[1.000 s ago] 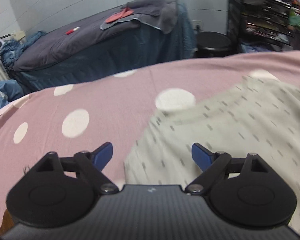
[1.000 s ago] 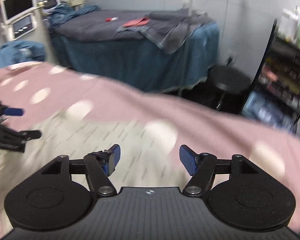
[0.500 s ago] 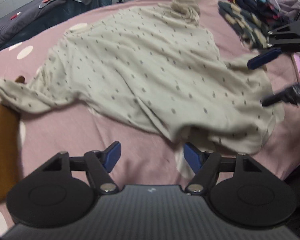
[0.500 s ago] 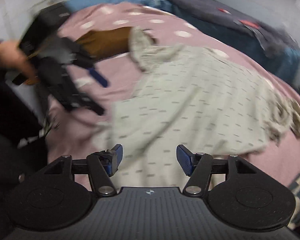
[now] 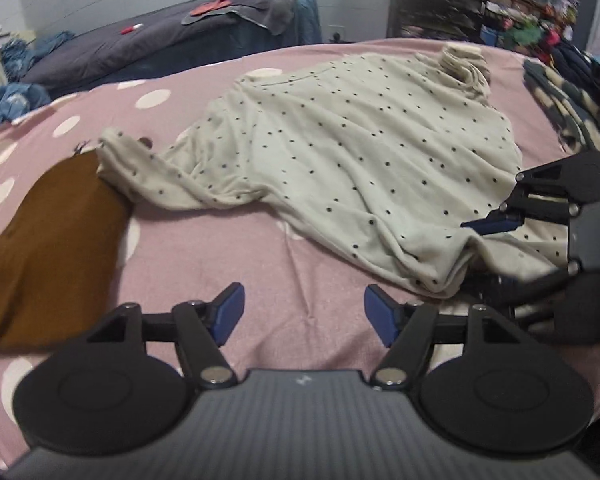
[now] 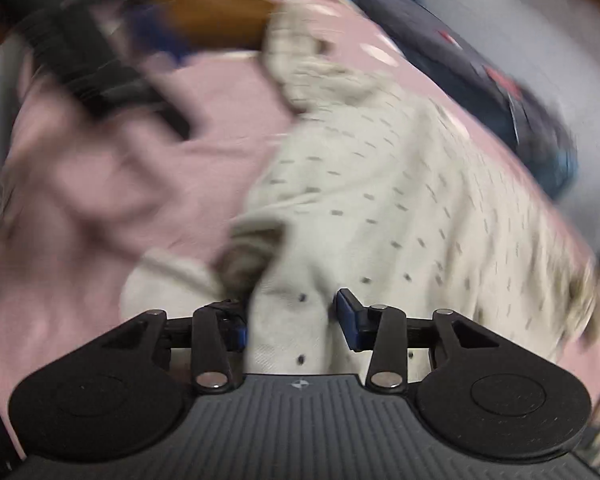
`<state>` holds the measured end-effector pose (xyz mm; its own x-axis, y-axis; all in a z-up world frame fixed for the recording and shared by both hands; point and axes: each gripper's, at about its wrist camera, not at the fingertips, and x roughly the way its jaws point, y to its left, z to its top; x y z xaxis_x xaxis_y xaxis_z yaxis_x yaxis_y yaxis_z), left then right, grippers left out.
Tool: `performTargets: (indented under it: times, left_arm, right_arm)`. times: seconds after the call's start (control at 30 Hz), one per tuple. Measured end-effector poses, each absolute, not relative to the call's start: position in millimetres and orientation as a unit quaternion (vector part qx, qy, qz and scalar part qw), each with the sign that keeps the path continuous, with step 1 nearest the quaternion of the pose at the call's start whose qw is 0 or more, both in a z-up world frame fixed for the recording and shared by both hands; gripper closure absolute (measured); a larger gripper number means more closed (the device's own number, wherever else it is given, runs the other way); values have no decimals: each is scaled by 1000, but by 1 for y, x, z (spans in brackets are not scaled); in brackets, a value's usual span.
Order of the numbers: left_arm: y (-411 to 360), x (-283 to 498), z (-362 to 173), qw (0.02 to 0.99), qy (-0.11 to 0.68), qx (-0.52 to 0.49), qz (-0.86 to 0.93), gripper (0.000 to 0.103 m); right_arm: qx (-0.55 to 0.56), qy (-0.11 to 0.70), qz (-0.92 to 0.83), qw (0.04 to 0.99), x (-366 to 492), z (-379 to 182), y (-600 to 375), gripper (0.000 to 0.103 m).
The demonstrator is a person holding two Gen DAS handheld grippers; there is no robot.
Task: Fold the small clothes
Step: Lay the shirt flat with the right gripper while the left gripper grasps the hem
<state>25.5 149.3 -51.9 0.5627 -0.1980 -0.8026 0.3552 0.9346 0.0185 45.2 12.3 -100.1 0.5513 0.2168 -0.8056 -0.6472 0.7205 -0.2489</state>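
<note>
The folding has hardly begun: the dotted cream garment [image 5: 352, 160] lies crumpled and unfolded across the pink bed [image 5: 220, 248], the right tongs [image 6: 296, 320] are closing around its near hem, and the left tongs [image 5: 304, 312] are opening, empty.

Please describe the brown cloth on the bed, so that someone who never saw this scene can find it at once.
Start at the pink bedsheet with white dots. At its left side lies the brown cloth, touching a sleeve of the cream dotted garment. It alone is plain, with no pattern.
</note>
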Motion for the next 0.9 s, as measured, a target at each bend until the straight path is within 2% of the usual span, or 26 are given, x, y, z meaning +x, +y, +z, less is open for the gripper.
performTargets:
  times: [0.03, 0.07, 0.13, 0.2, 0.27, 0.33, 0.37, 0.4, 0.43, 0.47, 0.53, 0.6, 0.67, 0.77, 0.8, 0.83, 0.9]
  left_arm:
    - [153, 25, -53, 880, 443, 78, -153, 34]
    - [157, 25, -56, 880, 447, 69, -146, 34]
    - [162, 26, -60, 878, 454, 54, -140, 34]
    - [167, 25, -60, 876, 458, 39, -147, 33]
    - [171, 24, -56, 876, 457, 25, -154, 33]
    - [171, 22, -49, 876, 454, 20, -162, 29]
    - [171, 21, -45, 878, 449, 22, -165, 28]
    - [171, 20, -42, 880, 445, 25, -165, 25]
    - [170, 20, -39, 881, 443, 29, -164, 22]
    - [169, 20, -38, 880, 443, 31, -168, 22]
    - [167, 19, -37, 877, 445, 27, -178, 22]
    - [164, 17, -40, 872, 450, 18, -191, 22]
    - [158, 12, -46, 863, 461, 16, -207, 22]
    - [143, 3, -57, 843, 477, 22, -247, 33]
    - [137, 0, -61, 834, 486, 24, -262, 41]
    - [131, -3, -66, 823, 495, 23, -279, 47]
    - [122, -9, -72, 809, 509, 30, -294, 51]
  right_arm:
    - [-251, 407, 256, 840, 51, -98, 8, 45]
    - [-238, 414, 258, 840, 53, -96, 5, 70]
    - [-152, 447, 285, 834, 62, -87, -10, 75]
    - [14, 489, 330, 807, 79, -74, -38, 78]
    - [151, 502, 344, 779, 93, -62, -66, 79]
    - [333, 494, 375, 710, 108, -61, -98, 80]
    - [385, 495, 378, 681, 112, -64, -106, 75]
    - [373, 509, 373, 681, 113, -64, -104, 66]
    - [322, 531, 371, 691, 110, -63, -93, 41]
    - [269, 552, 372, 696, 104, -64, -82, 2]
    - [201, 572, 373, 702, 79, -70, -64, 0]
    - [205, 564, 370, 709, 65, -74, -68, 7]
    - [180, 542, 352, 742, 51, -67, -77, 8]
    - [88, 483, 301, 818, 32, -45, -90, 8]
    - [67, 468, 281, 835, 25, -39, -97, 8]
    - [52, 453, 263, 850, 21, -35, -106, 11]
    - [22, 435, 221, 873, 14, -31, -130, 16]
